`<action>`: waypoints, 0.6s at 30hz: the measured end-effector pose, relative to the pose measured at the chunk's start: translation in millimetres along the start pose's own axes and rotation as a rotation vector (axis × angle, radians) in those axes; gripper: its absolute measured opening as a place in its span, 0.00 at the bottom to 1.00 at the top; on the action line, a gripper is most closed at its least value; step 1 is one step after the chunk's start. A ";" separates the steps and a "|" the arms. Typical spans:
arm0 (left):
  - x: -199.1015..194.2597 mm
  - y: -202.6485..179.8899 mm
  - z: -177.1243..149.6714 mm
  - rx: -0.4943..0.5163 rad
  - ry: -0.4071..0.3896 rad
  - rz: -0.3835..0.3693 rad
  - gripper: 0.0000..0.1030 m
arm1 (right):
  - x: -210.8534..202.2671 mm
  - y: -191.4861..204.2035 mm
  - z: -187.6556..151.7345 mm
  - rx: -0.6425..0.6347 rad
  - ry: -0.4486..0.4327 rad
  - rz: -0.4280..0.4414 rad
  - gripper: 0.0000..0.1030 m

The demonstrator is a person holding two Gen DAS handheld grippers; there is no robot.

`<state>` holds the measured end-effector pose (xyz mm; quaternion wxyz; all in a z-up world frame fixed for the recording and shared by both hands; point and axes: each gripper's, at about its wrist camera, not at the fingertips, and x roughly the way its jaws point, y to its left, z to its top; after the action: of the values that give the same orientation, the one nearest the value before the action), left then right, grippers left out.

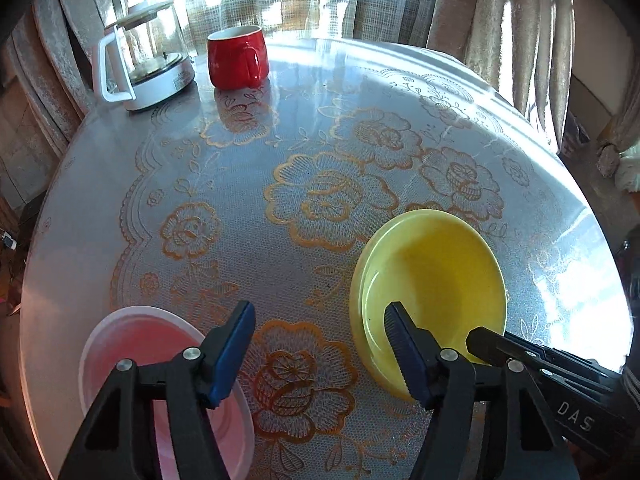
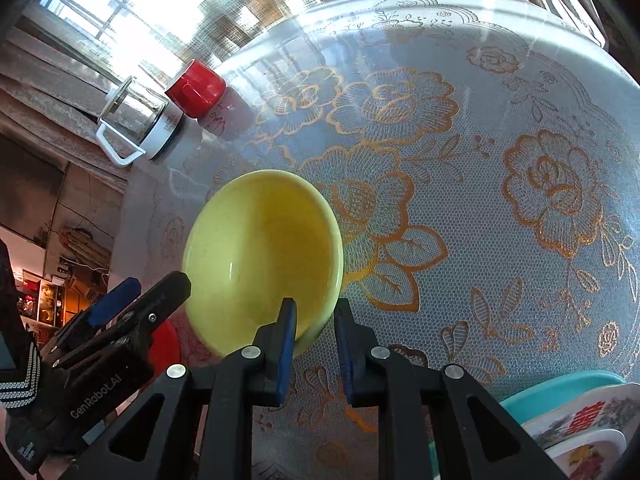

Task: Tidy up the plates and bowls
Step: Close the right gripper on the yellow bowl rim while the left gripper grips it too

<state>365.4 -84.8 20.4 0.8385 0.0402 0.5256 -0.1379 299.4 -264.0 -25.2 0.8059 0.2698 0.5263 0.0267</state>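
Note:
A yellow bowl (image 2: 260,248) is tipped on the flowered tablecloth, and my right gripper (image 2: 316,344) is shut on its near rim. The left wrist view shows the same yellow bowl (image 1: 436,280) at the right, with the right gripper's fingers (image 1: 492,346) reaching in onto its near edge. My left gripper (image 1: 320,348) hangs open over bare cloth between the yellow bowl and a pink plate (image 1: 152,352), holding nothing. Its right finger overlaps the bowl's near-left rim in the picture. In the right wrist view the left gripper (image 2: 156,286) is at the lower left.
A glass kettle with a white handle (image 1: 140,64) and a red mug (image 1: 236,58) stand at the round table's far edge (image 1: 460,60) before curtains. A teal plate (image 2: 560,392) and printed plates (image 2: 580,424) lie at the near right.

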 end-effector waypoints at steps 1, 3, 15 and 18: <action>3.6 -1.4 -0.7 0.003 0.010 0.001 0.59 | 0.5 -1.5 -0.2 0.005 0.003 0.001 0.19; 8.6 -6.0 -3.4 0.022 0.019 0.014 0.46 | 2.1 -3.3 -0.1 0.012 0.010 0.007 0.19; -8.7 -9.6 -17.3 0.060 -0.061 0.006 0.10 | -5.7 11.0 -2.9 -0.019 -0.011 0.053 0.12; -13.5 -6.6 -20.6 0.050 -0.065 -0.021 0.09 | -10.5 10.7 -7.0 -0.018 -0.016 0.054 0.12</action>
<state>340.1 -84.2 23.8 0.8524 0.0511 0.4948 -0.1612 291.2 -255.5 -13.6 0.8114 0.2768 0.5122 0.0510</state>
